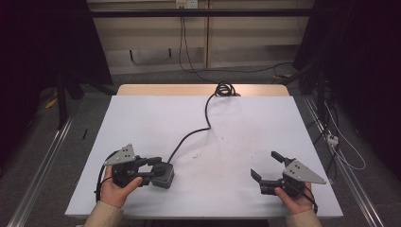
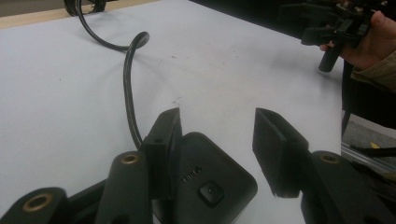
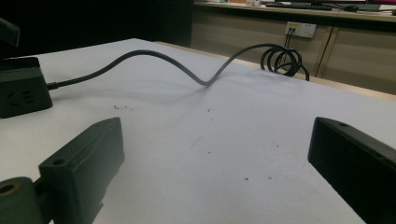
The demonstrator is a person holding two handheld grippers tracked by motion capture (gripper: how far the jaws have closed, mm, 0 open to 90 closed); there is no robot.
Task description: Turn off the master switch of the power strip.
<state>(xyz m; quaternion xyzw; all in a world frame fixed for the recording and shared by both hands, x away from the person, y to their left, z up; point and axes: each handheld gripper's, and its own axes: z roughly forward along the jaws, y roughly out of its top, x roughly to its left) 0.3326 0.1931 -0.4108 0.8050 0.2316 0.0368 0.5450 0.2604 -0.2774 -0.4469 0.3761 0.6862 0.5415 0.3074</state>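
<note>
A black power cube (image 1: 164, 176) with a button on top (image 2: 211, 192) lies on the white table (image 1: 236, 127) at the front left. Its black cable (image 1: 205, 111) runs back to a coil (image 1: 223, 89) at the far edge. My left gripper (image 1: 152, 170) stands open over the cube; in the left gripper view (image 2: 218, 116) one jaw rests against the cube's top edge and the other stands apart from it. My right gripper (image 1: 264, 163) is open at the front right with nothing between its jaws (image 3: 217, 140). From there the cube (image 3: 21, 88) and the cable (image 3: 154, 55) lie farther off.
A wooden strip (image 1: 142, 89) edges the table at the back, with cabinets and wall sockets (image 3: 299, 29) behind. Metal rails (image 1: 40, 165) run along both sides on the floor. Loose cables (image 1: 338, 142) lie right of the table. Small specks dot the table's middle.
</note>
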